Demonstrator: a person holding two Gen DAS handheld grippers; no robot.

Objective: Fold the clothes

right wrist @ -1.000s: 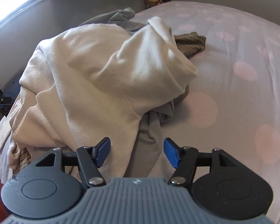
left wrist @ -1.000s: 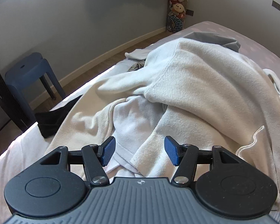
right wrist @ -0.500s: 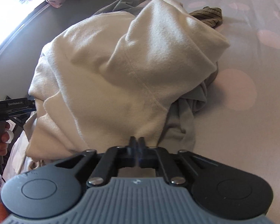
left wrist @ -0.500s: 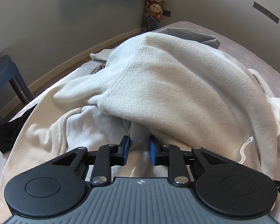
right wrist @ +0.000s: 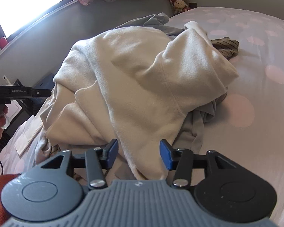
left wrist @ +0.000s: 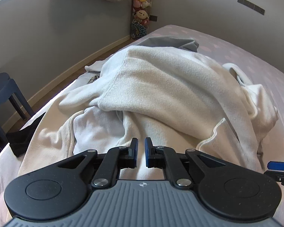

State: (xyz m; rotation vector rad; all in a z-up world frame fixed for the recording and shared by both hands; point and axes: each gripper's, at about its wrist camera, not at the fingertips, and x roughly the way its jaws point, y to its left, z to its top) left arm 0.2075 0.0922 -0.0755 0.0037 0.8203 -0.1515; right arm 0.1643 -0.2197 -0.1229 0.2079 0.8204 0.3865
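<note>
Cream knitted sweatshirt (left wrist: pixel 161 87) lies heaped in a mound on the bed, draped over other garments; same item dominates the right wrist view (right wrist: pixel 138 79). Not yet spread flat; folding proper not begun, by my judgement.

Left gripper (left wrist: pixel 140 152): jaws nearly together, narrow gap between the blue pads, cream fabric bunched in that gap. Reads as clamped on a fold of the sweatshirt near its lower edge. Right gripper (right wrist: pixel 138 152): jaws wide apart, straddling a hanging cream edge, gripping nothing.

Step in hand, as I judge it: secure two points on the sweatshirt so it can be lifted clear and laid out. To do it well: close the right jaws on the cream layer only, at a hem or seam rather than mid-panel, and keep the grey-green garment (right wrist: pixel 200 124) beneath it out of the bite. Lift both sides evenly so the cloth hangs open.

Around it: a grey garment (left wrist: pixel 172 42) behind the mound, a brown striped cloth (right wrist: pixel 225 46) beside it, a black cloth (left wrist: pixel 22 138) at the bed edge. Pink-dotted lilac bedsheet (right wrist: pixel 255 71) underneath. Blue stool (left wrist: pixel 3 87) on the floor, plush toys (left wrist: pixel 142 3) stacked in the wall corner.

Unclear: which part of the sweatshirt each gripper addresses; sleeves and neckline are buried in folds. How many layers my left jaws hold cannot be told. The mound's underside is hidden.
</note>
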